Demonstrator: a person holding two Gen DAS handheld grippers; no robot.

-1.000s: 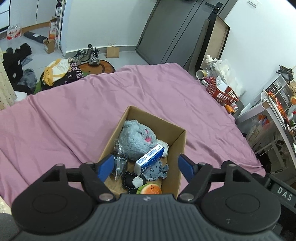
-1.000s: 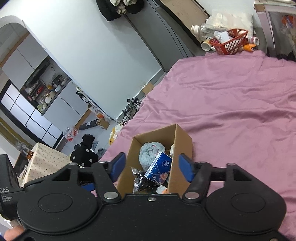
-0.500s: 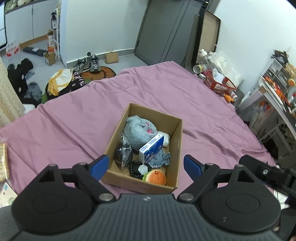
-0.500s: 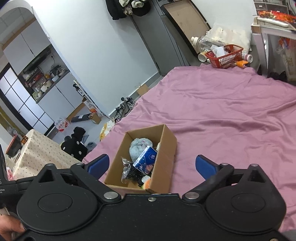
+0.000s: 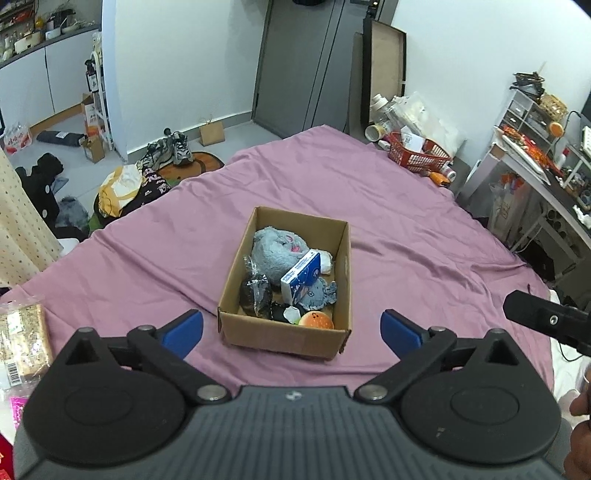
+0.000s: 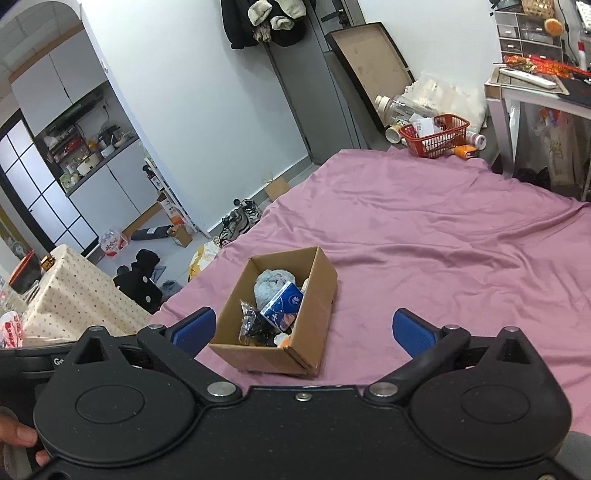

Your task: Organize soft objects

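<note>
We see a bed under a mauve sheet filling the middle, with white walls and a grey door at twelve o'clock. At ten o'clock lie grey floor tiles and white cabinets; at two o'clock stands a cluttered desk.

This is a lived-in home, a bedroom that opens toward a small kitchen. A bed with a purple sheet fills most of the room. On the floor beside it lie shoes and a heap of clothes. Jackets hang on the wall near a grey door. Through an arch there are white cabinets with pots and jars on the worktop.
</note>
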